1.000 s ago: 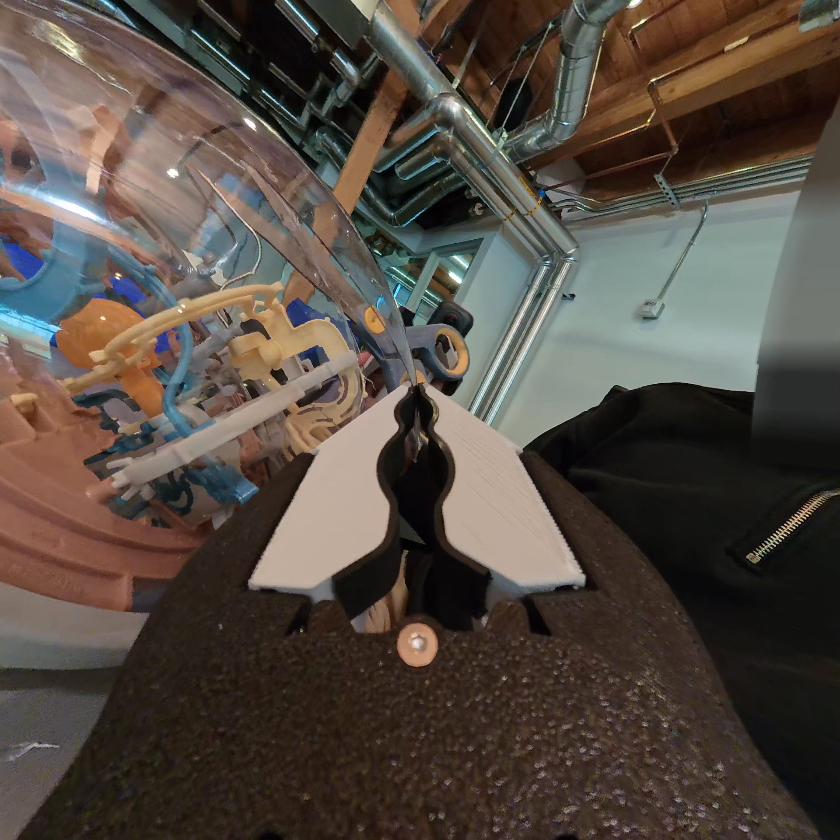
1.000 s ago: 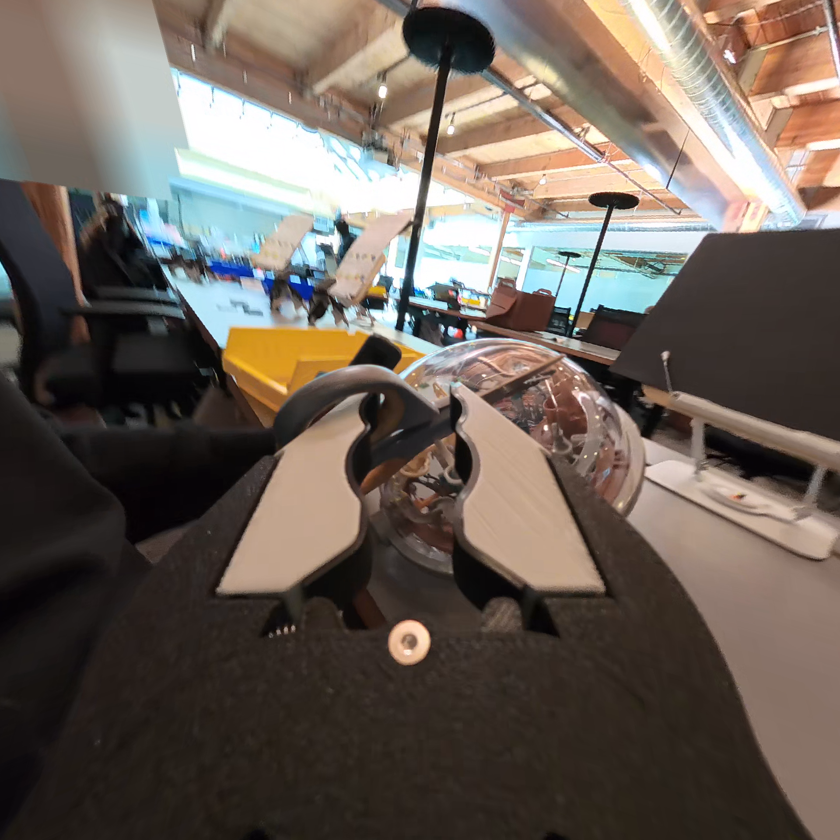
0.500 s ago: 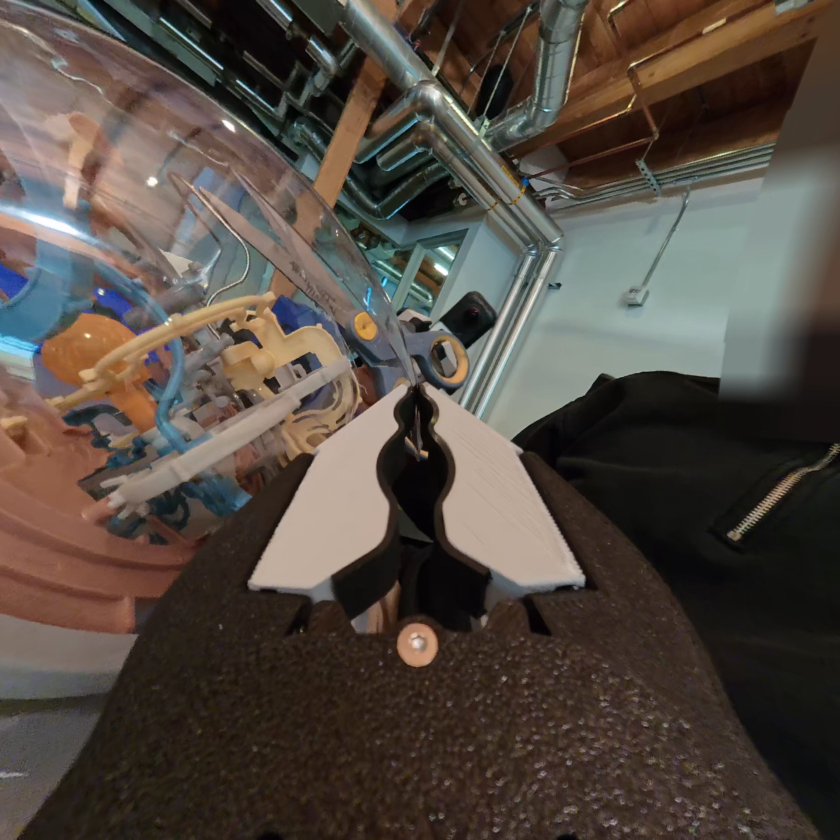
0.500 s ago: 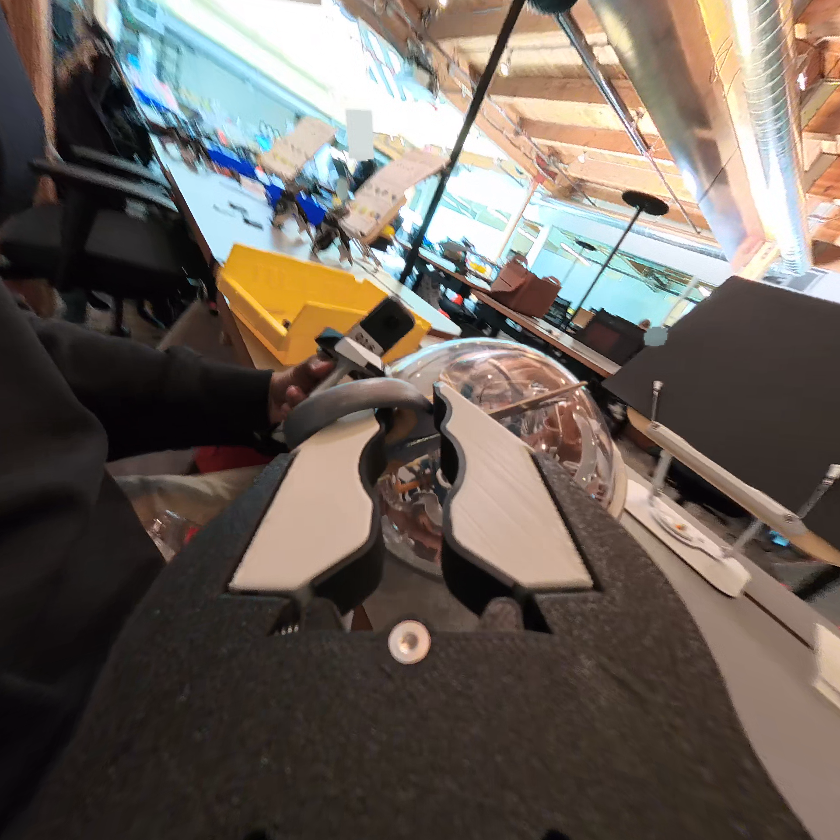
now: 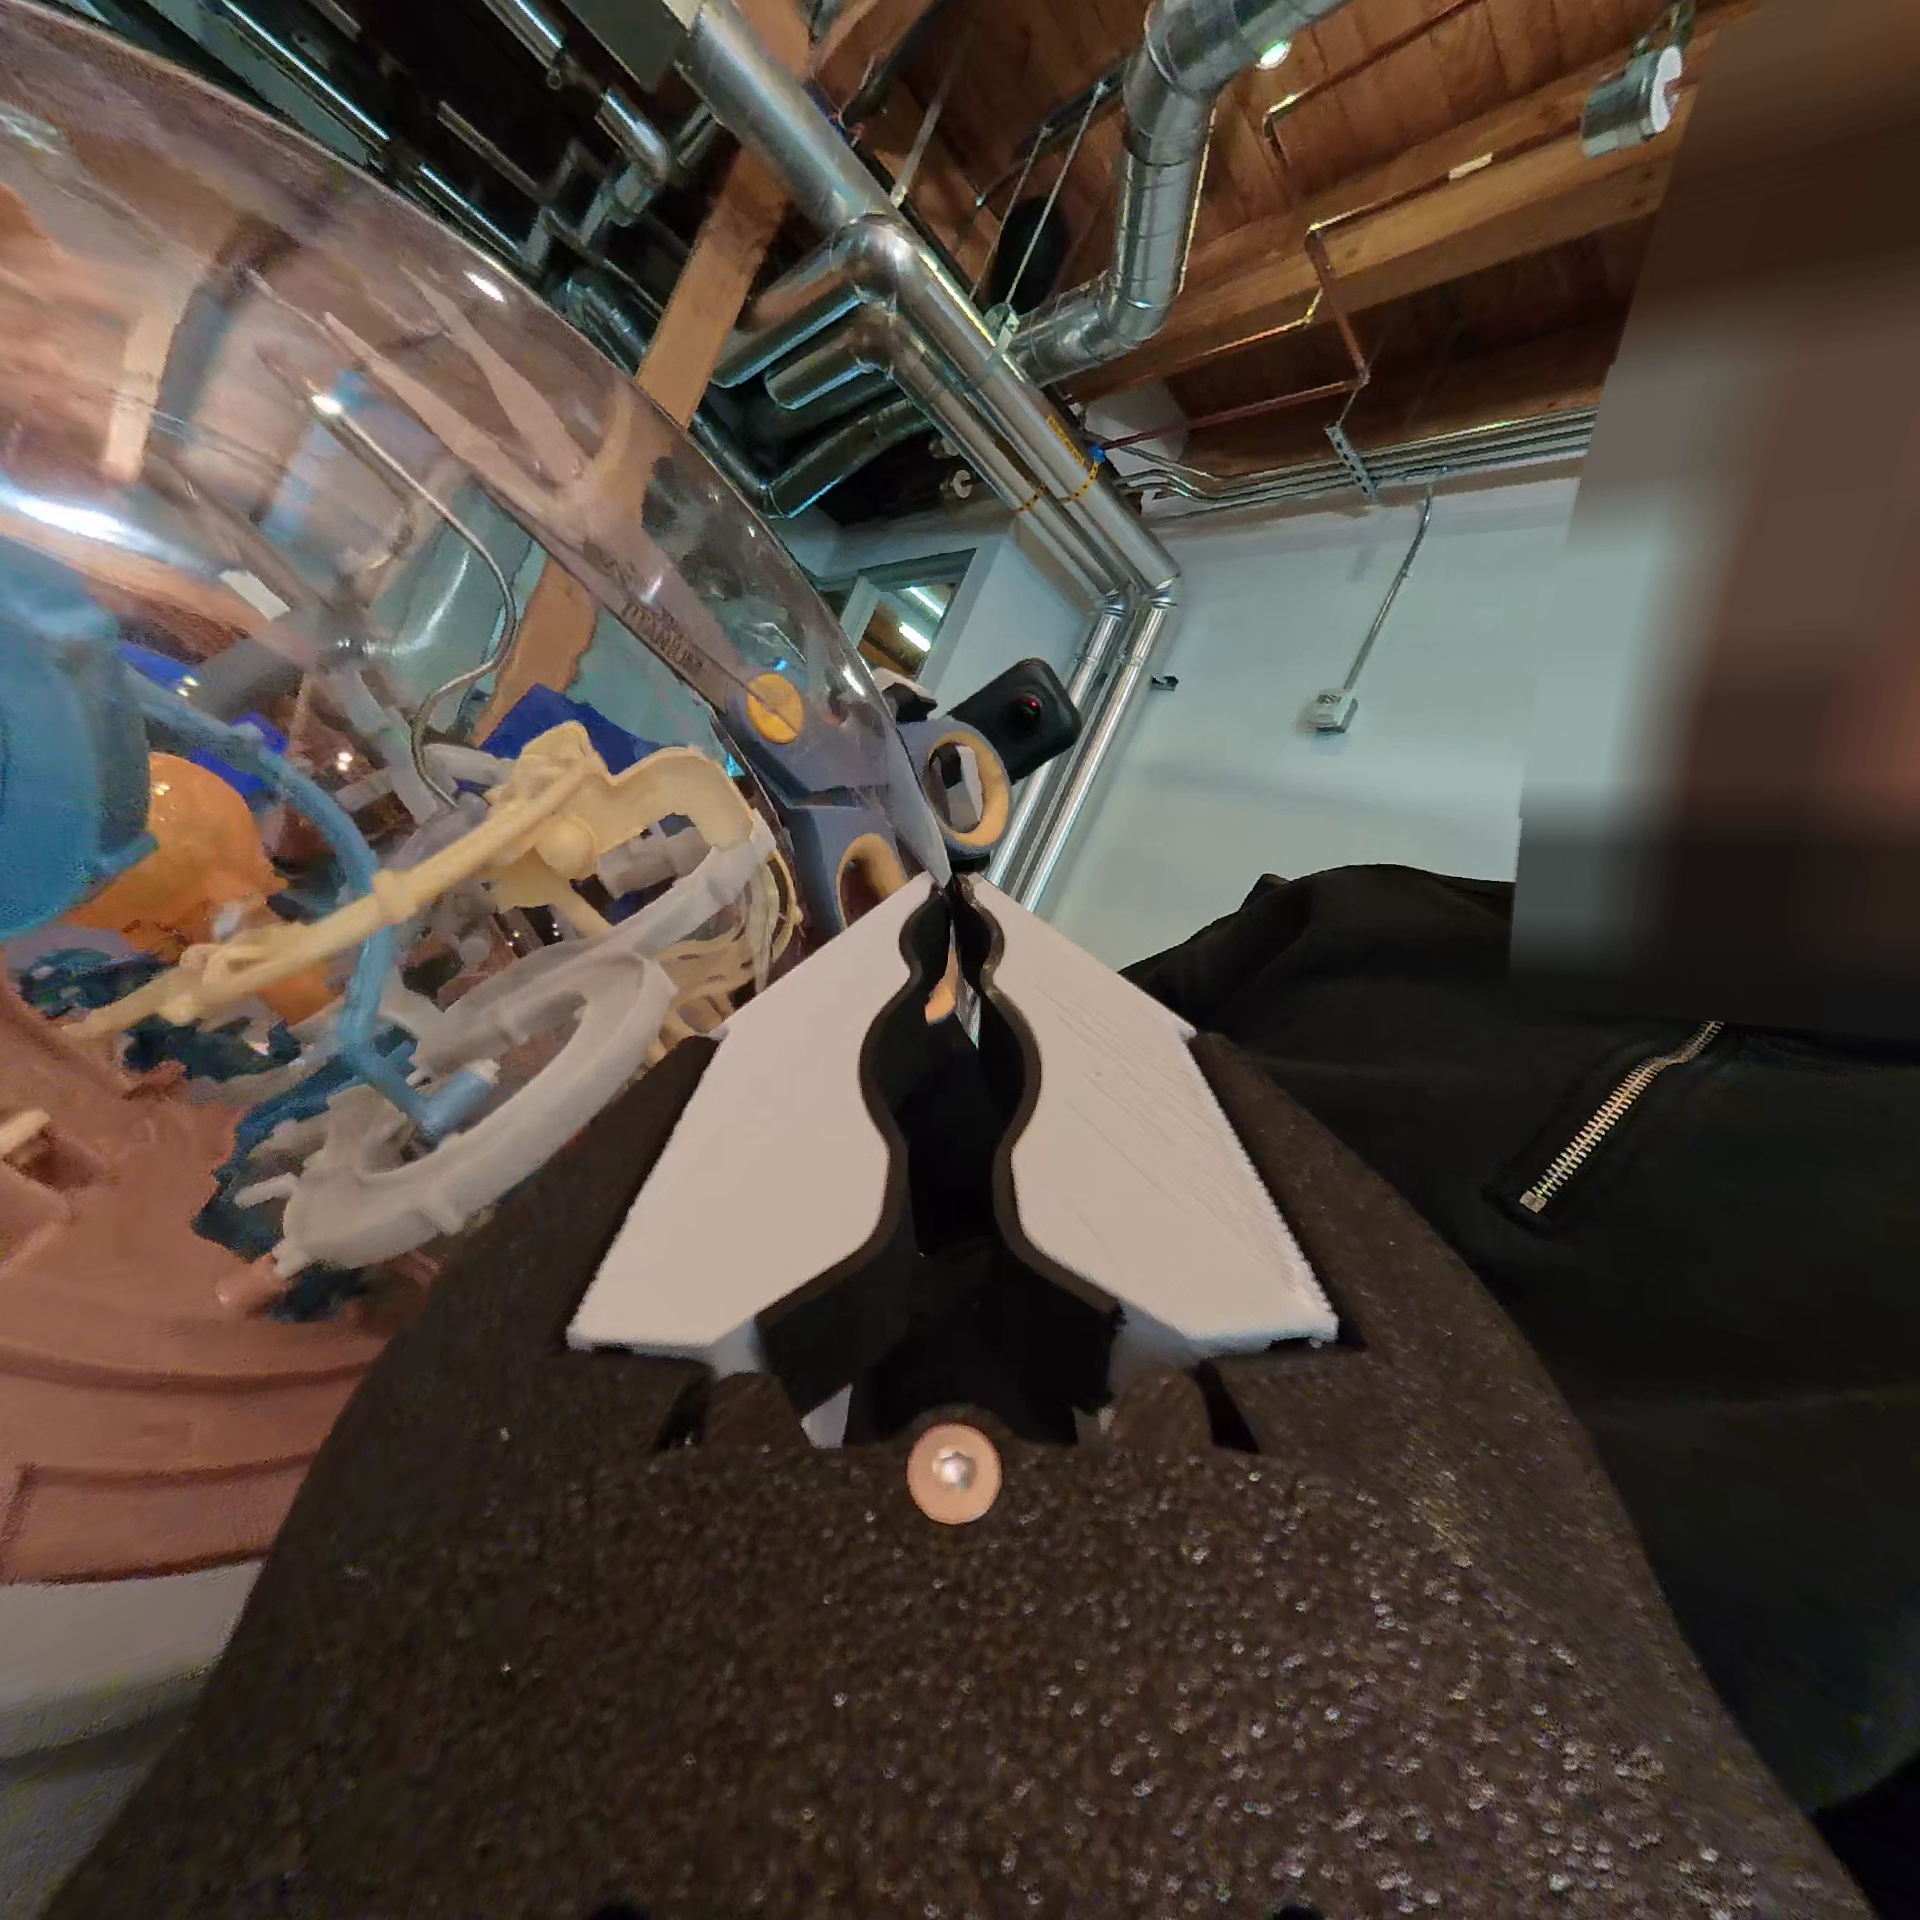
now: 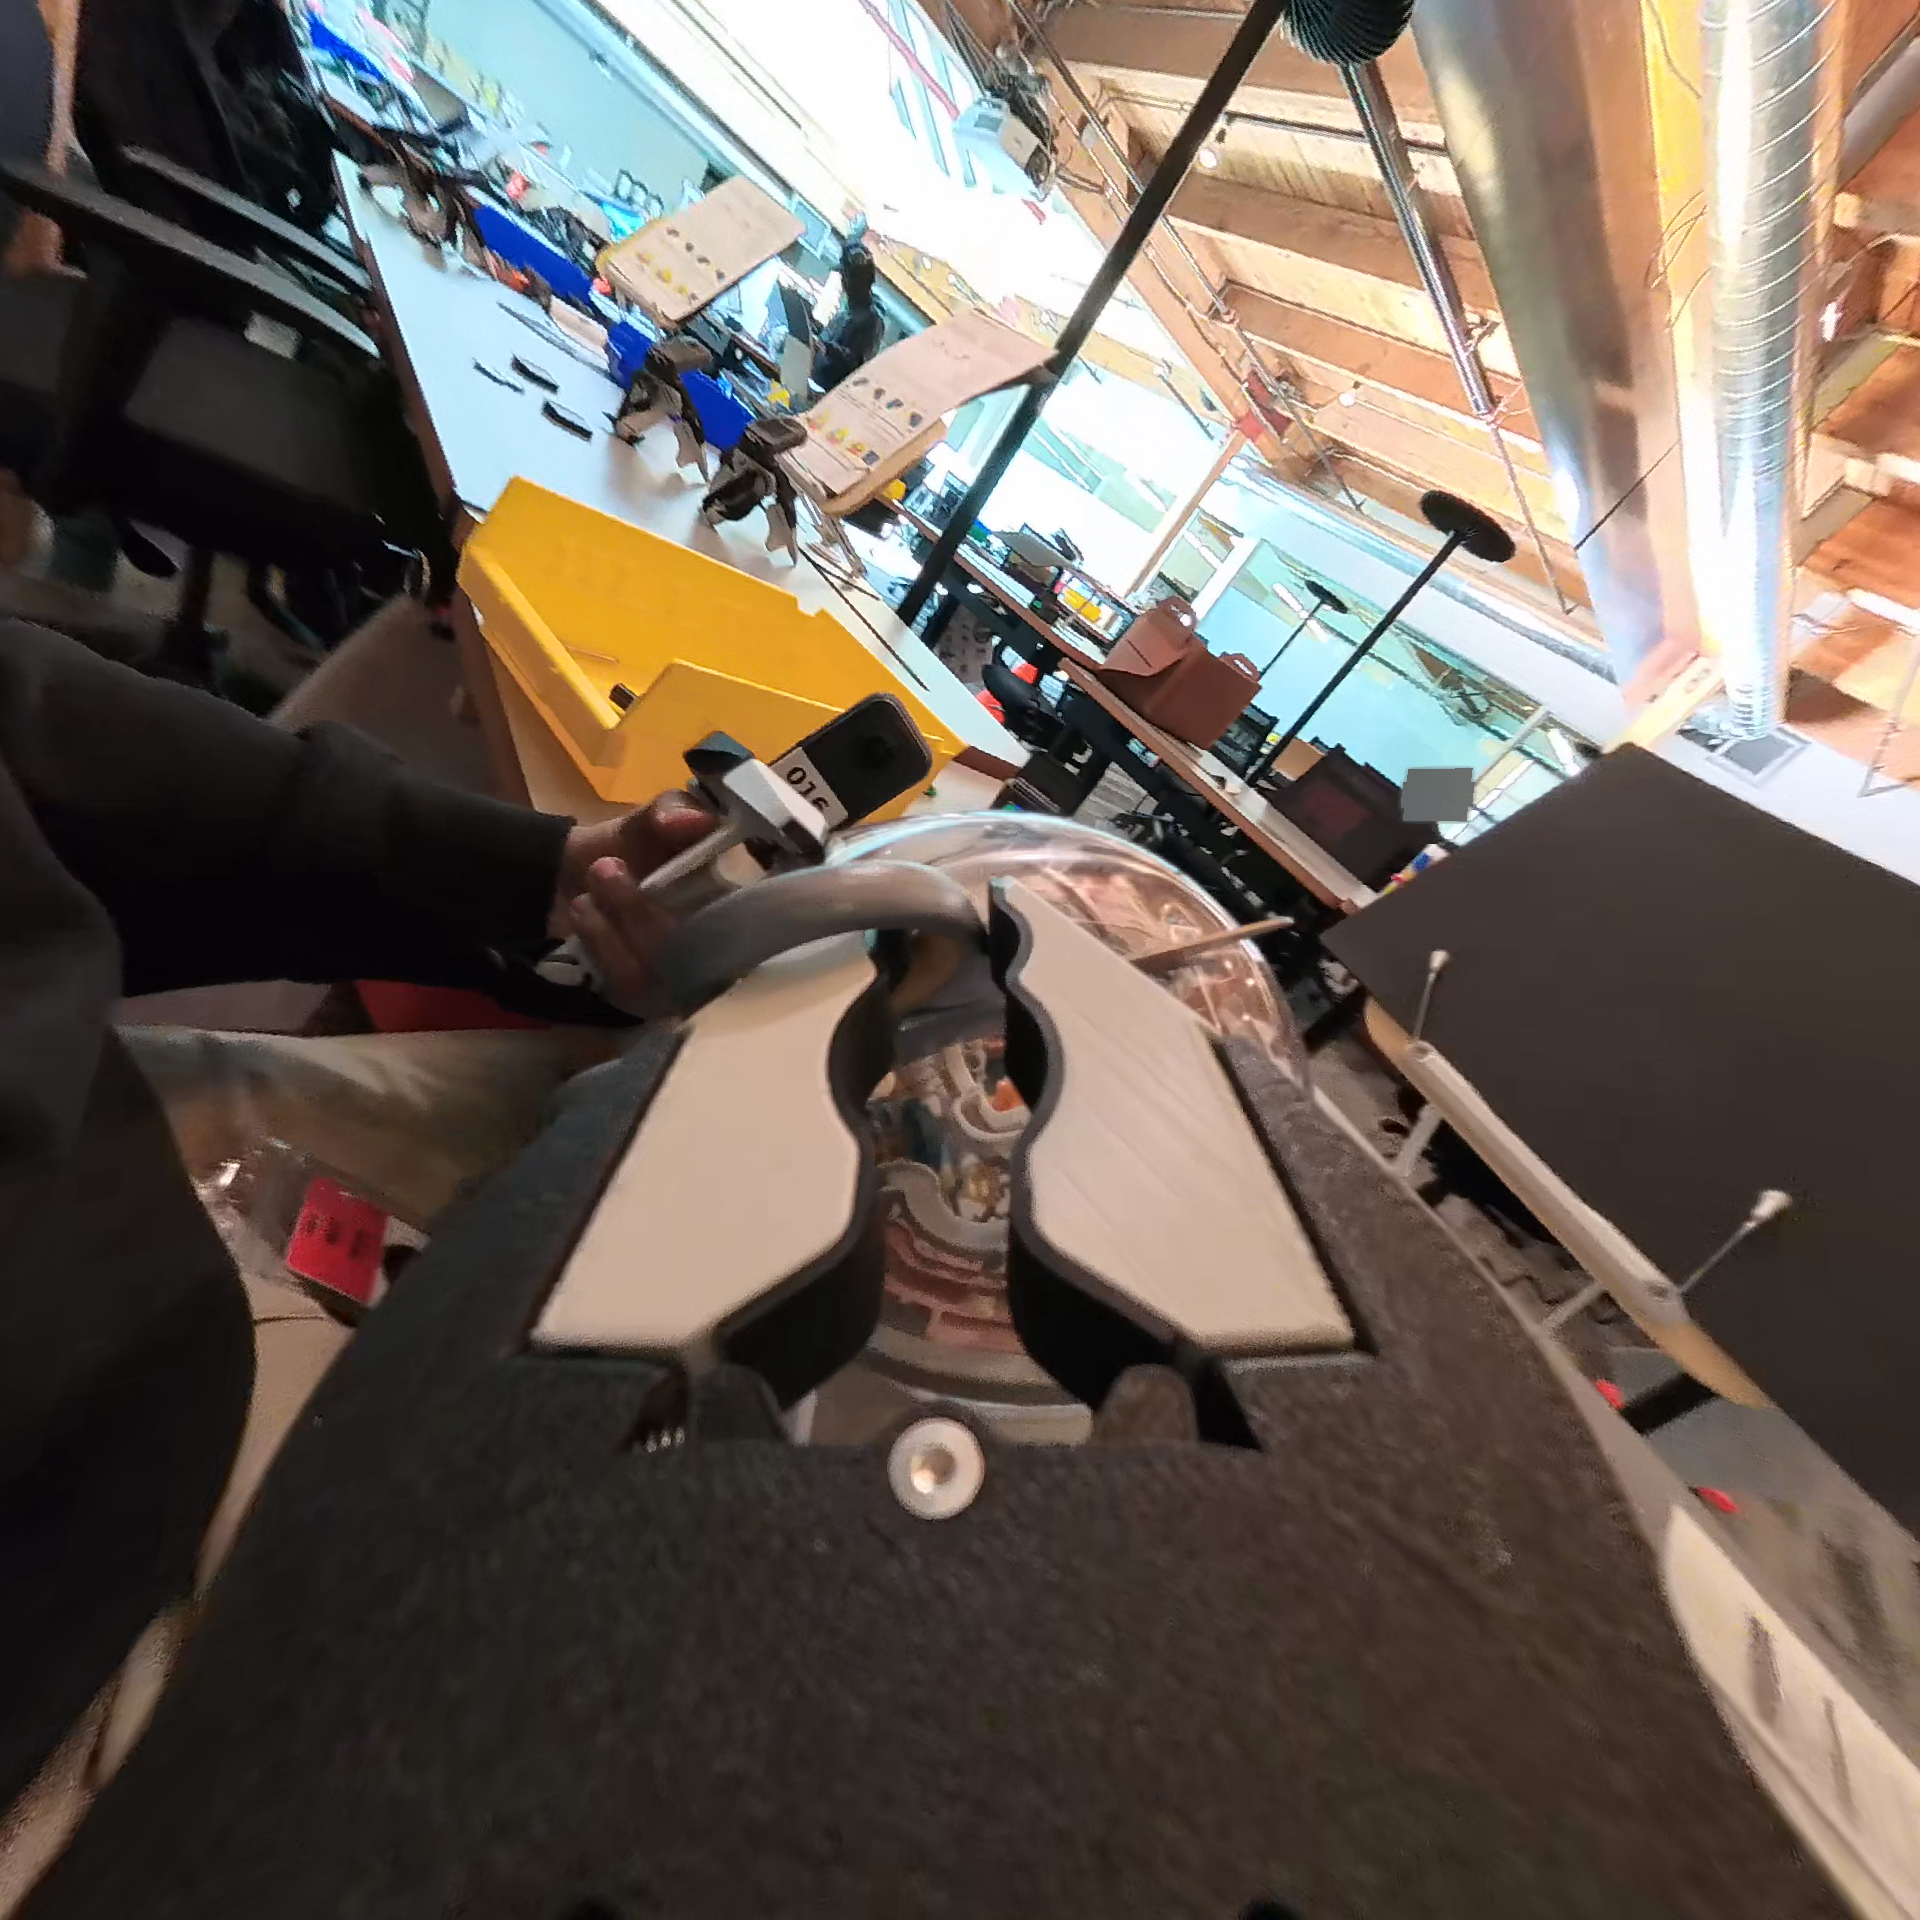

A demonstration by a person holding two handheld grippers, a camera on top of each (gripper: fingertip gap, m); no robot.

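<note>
Left tool [image 5: 951, 894] is clenched: its 2 white fingers [image 5: 769, 1122] meet at the tips on the lower edge of the blue-grey handle of the scissors [image 5: 831, 821], and a thin piece shows pinched between the pads. The scissors have tan-lined handle loops and an orange pivot, and the blade runs up and to the left across the clear sphere [image 5: 312, 416], touching or just beside its shell; which cannot be told. The sphere stands close on the left of this tool and holds cream, blue, orange and grey plastic tracks above a brown moulded base. A black zipped jacket [image 5: 1558, 1143] fills the right of the left wrist view. Right tool [image 6: 935, 930] is released, its jaws standing apart with the sphere visible through the gap. A grey handle loop [image 6: 810, 914] of the scissors arches over the tip of its left finger; whether the finger passes through the loop cannot be told. A hand [image 6: 613, 894] in a black sleeve holds the left tool just beyond that loop. A yellow bin [image 6: 644, 613] sits behind on a long white tabletop [image 6: 499, 343], and a black board [image 6: 1662, 987] stands to the right with a white rod stand [image 6: 1538, 1174] before it.
</note>
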